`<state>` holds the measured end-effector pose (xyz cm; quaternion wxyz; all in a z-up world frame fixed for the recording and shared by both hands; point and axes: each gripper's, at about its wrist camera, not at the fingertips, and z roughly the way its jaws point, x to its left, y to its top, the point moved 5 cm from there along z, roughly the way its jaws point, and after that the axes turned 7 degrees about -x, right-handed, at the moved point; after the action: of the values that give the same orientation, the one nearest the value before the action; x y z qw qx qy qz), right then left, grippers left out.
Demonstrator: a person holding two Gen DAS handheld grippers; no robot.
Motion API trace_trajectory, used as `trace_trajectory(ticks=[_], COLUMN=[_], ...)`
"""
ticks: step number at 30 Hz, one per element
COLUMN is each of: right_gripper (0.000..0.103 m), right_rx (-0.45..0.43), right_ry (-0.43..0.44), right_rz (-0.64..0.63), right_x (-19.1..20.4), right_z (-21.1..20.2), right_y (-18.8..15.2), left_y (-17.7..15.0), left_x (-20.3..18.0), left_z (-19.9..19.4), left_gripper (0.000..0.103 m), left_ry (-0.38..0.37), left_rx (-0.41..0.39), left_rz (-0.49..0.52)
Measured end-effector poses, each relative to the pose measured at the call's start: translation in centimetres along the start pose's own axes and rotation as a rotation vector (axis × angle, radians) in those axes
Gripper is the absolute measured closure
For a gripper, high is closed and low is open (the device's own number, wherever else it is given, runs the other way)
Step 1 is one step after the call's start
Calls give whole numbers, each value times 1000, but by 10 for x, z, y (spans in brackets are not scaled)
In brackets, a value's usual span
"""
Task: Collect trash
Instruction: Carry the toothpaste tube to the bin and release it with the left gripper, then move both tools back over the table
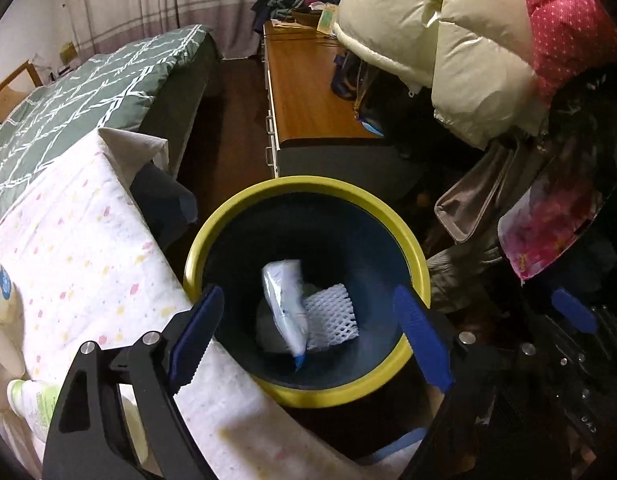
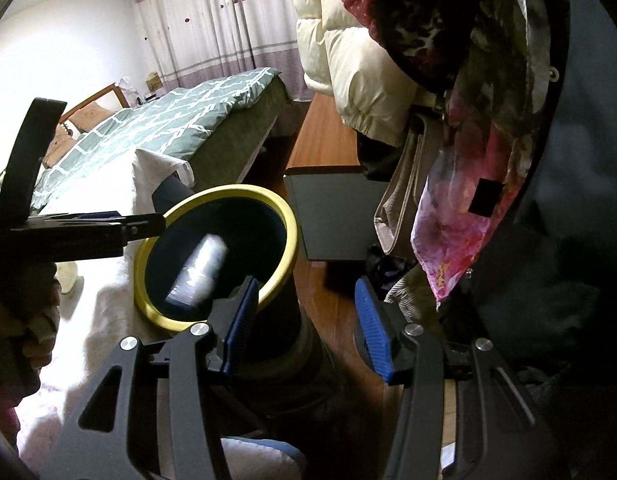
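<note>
Drop step looks to be in hand: left hand-held gripper (image 1: pixel 308 340) hangs right over the yellow-rimmed bin (image 1: pixel 308 188), jaws spread wide w/ nothing between them, and a pale blue-white packet (image 1: pixel 286 312) sits blurred inside the bin, prob. mid-fall or just landed, can't tell which. It lies against a white foam net sleeve (image 1: pixel 332 318) at the bottom, touching or overlapping it. From the right wrist view the same packet (image 2: pixel 198 272) shows as a smear inside the bin (image 2: pixel 216 190), so motion is likely. Right hand-held gripper (image 2: pixel 304 320) is also wide open & empty, held just beside the bin's outer wall, over the wood floor (image 2: pixel 348 344), not over the opening. The bin stands hard up against the bench, which is draped w/ a white dotted cloth (image 1: pixel 88 248). On that bench's left edge sit a green-labelled bottle (image 1: pixel 32 400) and a cream carton w/ blue dots (image 1: pixel 2 292); whether either counts as trash I can't tell. Judgement: this item is as good as binned, task partly done. Next move calls for lifting the left gripper clear of the rim w/o knocking it, then swinging back over the cloth to look for the next scrap; the right is free to do the picking. Risk: the cloth edge hangs near the rim & could snag a finger.
</note>
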<state>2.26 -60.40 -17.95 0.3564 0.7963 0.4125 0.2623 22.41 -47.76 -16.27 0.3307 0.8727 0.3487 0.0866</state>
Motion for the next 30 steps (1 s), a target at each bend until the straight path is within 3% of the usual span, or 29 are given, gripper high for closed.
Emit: trace_trajectory(ticks=[3, 10, 17, 21, 30], right_gripper=[55, 54, 53, 53, 53], right_rx=[2, 16, 31, 45, 87], right_ry=[8, 45, 136, 199, 408], right_rz=[-4, -41, -121, -184, -322], right_x=[6, 30, 89, 133, 261], right_z=[0, 2, 1, -2, -16], right_y=[0, -1, -6, -13, -34], left_y=[-1, -17, -71, -116, -209], left_x=[3, 36, 100, 143, 209], left_z=[-13, -117, -228, -286, -358], left_gripper=[18, 14, 10, 9, 9], left_ry=[-7, 49, 221, 375, 559], left_rx=[-22, -189, -313, -360, -372], left_rz=[-18, -64, -174, -256, -422])
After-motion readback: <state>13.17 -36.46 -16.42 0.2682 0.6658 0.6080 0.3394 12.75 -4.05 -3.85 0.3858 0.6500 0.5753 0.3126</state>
